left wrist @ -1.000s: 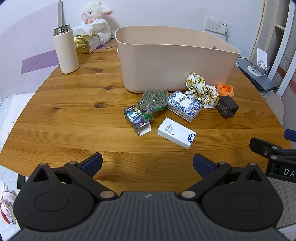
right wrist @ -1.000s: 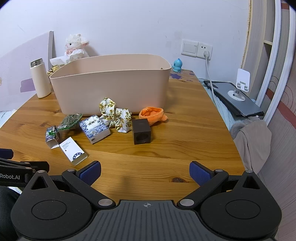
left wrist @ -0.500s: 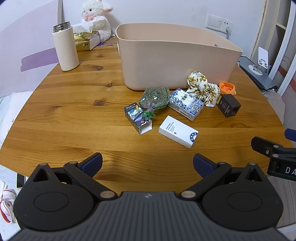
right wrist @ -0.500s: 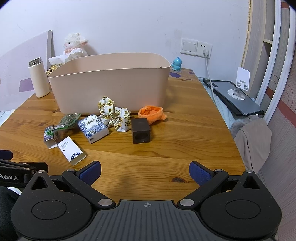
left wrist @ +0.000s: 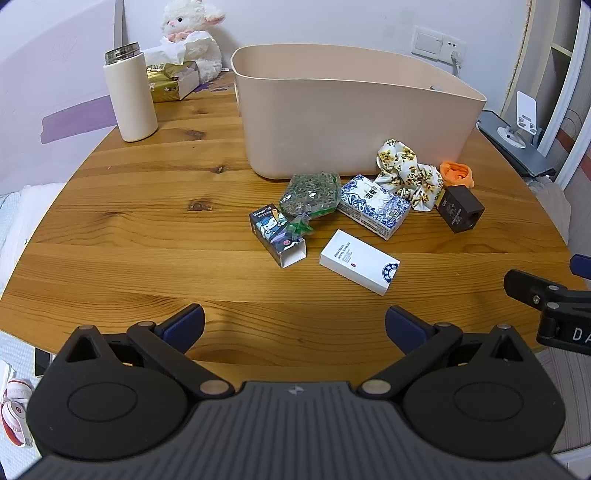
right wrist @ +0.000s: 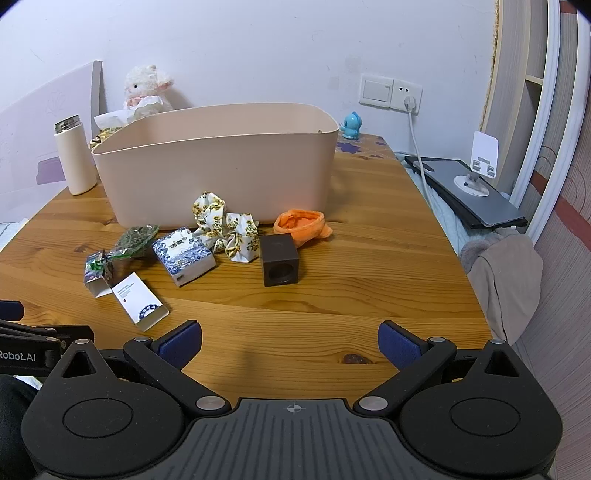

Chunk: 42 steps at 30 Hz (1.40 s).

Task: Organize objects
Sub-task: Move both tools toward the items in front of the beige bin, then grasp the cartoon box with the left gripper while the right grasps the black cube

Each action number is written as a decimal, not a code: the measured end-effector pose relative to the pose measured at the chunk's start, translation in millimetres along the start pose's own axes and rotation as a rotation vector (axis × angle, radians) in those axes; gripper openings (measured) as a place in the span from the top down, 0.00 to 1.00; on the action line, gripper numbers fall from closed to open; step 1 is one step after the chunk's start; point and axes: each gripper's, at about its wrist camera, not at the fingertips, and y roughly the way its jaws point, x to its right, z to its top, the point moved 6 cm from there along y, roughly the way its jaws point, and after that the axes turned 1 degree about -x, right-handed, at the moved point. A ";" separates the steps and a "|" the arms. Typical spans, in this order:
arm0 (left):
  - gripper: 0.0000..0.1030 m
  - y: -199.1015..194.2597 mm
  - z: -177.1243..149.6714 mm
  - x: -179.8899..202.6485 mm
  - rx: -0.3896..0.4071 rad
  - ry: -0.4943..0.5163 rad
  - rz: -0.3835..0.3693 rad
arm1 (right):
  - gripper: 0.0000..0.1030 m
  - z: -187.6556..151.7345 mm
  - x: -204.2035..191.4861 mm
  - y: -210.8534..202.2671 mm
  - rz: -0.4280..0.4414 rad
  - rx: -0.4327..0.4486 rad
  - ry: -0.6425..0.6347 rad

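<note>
A beige bin point(left wrist: 354, 110) point(right wrist: 221, 173) stands on the round wooden table point(left wrist: 147, 236). Lying in front of it are a white box point(left wrist: 359, 261) point(right wrist: 141, 301), a cartoon-printed box point(left wrist: 277, 234), a green packet point(left wrist: 310, 192) point(right wrist: 135, 239), a blue-white box point(left wrist: 373, 205) point(right wrist: 183, 249), a floral scrunchie point(left wrist: 406, 173) point(right wrist: 225, 225), an orange cloth point(left wrist: 457, 173) point(right wrist: 303, 225) and a dark cube point(left wrist: 460, 208) point(right wrist: 279, 260). My left gripper point(left wrist: 294, 322) hangs open over the near table edge, short of the white box. My right gripper point(right wrist: 290, 338) is open too, nearer than the cube.
A cream flask point(left wrist: 130, 98) point(right wrist: 75, 155), a tissue box point(left wrist: 171, 79) and a plush lamb point(left wrist: 194, 33) point(right wrist: 146, 92) stand at the back left. A blue figurine point(right wrist: 351, 125) sits behind the bin. A grey device with a phone stand point(right wrist: 469, 188) lies right of the table.
Both grippers have drifted slightly forward toward the objects, which now look a little closer. Both stay open and nothing on the table has moved.
</note>
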 end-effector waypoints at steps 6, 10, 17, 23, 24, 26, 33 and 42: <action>0.00 2.5 0.6 -2.4 -0.008 -0.002 0.004 | 0.00 0.2 0.1 0.4 0.000 0.000 -0.001; 0.00 2.6 0.7 -3.1 -0.007 0.000 0.003 | 0.00 0.4 0.0 0.6 0.000 -0.001 0.000; 0.00 4.5 1.2 -2.9 -0.009 0.005 0.005 | 0.00 0.4 0.0 3.8 0.004 0.000 0.005; 0.00 8.6 1.4 -4.5 -0.015 0.006 0.004 | 0.00 1.3 -0.6 6.7 0.005 -0.002 0.007; 0.00 9.7 1.3 -5.2 -0.016 0.006 0.004 | 0.00 1.6 -0.8 8.0 0.005 -0.003 0.007; 0.00 13.1 1.5 -6.7 -0.021 0.007 0.005 | 0.00 2.6 -0.9 11.1 0.004 -0.005 0.008; 0.00 23.1 5.5 -15.2 -0.014 0.010 0.038 | 0.00 2.9 0.2 23.9 0.007 -0.013 0.017; 0.00 41.2 11.9 -28.9 -0.022 0.000 0.073 | 0.00 6.2 0.4 48.6 -0.008 -0.032 0.009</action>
